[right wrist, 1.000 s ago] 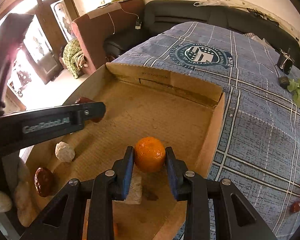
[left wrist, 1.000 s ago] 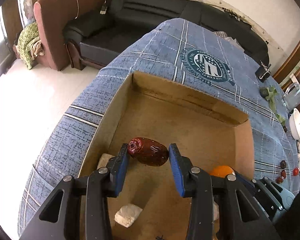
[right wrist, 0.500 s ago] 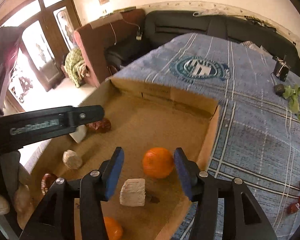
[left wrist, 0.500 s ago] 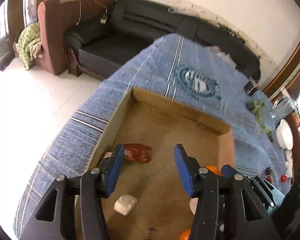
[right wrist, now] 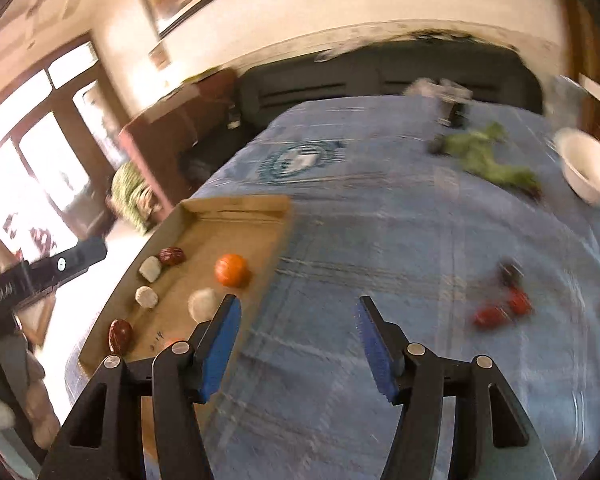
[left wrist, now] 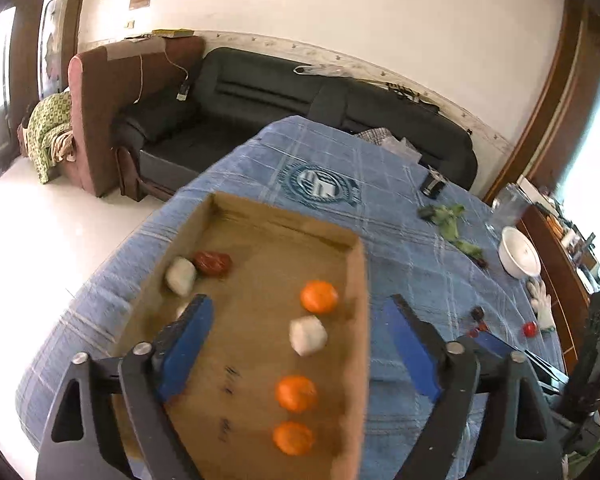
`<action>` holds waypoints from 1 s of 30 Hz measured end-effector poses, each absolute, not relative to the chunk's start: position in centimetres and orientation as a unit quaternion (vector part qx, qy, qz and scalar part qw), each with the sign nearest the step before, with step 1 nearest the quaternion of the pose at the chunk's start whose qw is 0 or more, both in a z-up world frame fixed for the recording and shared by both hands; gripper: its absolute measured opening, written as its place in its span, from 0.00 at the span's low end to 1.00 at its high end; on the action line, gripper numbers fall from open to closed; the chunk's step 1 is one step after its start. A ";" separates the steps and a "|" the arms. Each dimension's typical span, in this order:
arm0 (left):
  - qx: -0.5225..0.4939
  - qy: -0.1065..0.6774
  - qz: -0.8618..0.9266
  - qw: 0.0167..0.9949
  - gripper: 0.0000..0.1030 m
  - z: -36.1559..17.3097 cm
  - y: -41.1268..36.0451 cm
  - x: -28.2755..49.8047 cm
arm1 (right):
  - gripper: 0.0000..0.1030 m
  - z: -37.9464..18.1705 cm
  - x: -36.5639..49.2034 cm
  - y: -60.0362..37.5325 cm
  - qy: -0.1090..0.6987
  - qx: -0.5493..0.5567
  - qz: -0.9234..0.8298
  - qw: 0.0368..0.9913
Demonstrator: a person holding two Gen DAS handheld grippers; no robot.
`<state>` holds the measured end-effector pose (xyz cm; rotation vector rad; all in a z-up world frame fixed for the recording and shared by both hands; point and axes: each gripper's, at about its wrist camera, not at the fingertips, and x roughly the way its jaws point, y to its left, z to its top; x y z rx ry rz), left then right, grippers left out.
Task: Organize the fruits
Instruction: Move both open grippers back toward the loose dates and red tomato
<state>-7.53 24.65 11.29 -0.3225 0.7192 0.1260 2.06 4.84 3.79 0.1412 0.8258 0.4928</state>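
A shallow cardboard box [left wrist: 260, 216] lies on a blue plaid tablecloth. In it are three oranges [left wrist: 319, 296], a dark red date [left wrist: 213, 263] and white lumps [left wrist: 307, 335]. My left gripper [left wrist: 296, 344] is open and empty, raised above the box's right half. My right gripper [right wrist: 298, 342] is open and empty over the cloth just right of the box [right wrist: 236, 204]. The far orange [right wrist: 231, 270] and two dates [right wrist: 172, 256] show in the right wrist view. Small red and dark fruits [right wrist: 496, 312] lie on the cloth to the right.
A white bowl [left wrist: 519, 257], green leaves [left wrist: 448, 220] and a small black object [left wrist: 433, 185] are on the far right of the table. A dark sofa [left wrist: 300, 92] and a brown armchair [left wrist: 112, 92] stand beyond the table. The floor drops off left of the box.
Both grippers have let go of their fruit, opened wide and pulled up and back from the box. The right one has swung right over the cloth. The date and orange stay in the box.
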 end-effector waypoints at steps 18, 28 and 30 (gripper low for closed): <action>-0.017 0.340 0.050 0.939 0.86 11.2 12.6 -11.2 | 0.69 3.4 -3.6 -5.8 0.357 0.177 0.147 0.905; 0.000 0.356 0.045 0.933 0.86 10.1 10.8 -10.4 | 0.70 2.3 -3.8 -7.7 0.363 0.182 0.135 0.904; 0.002 0.361 0.044 0.932 0.86 9.8 10.6 -10.2 | 0.70 2.1 -3.7 -8.2 0.365 0.186 0.131 0.903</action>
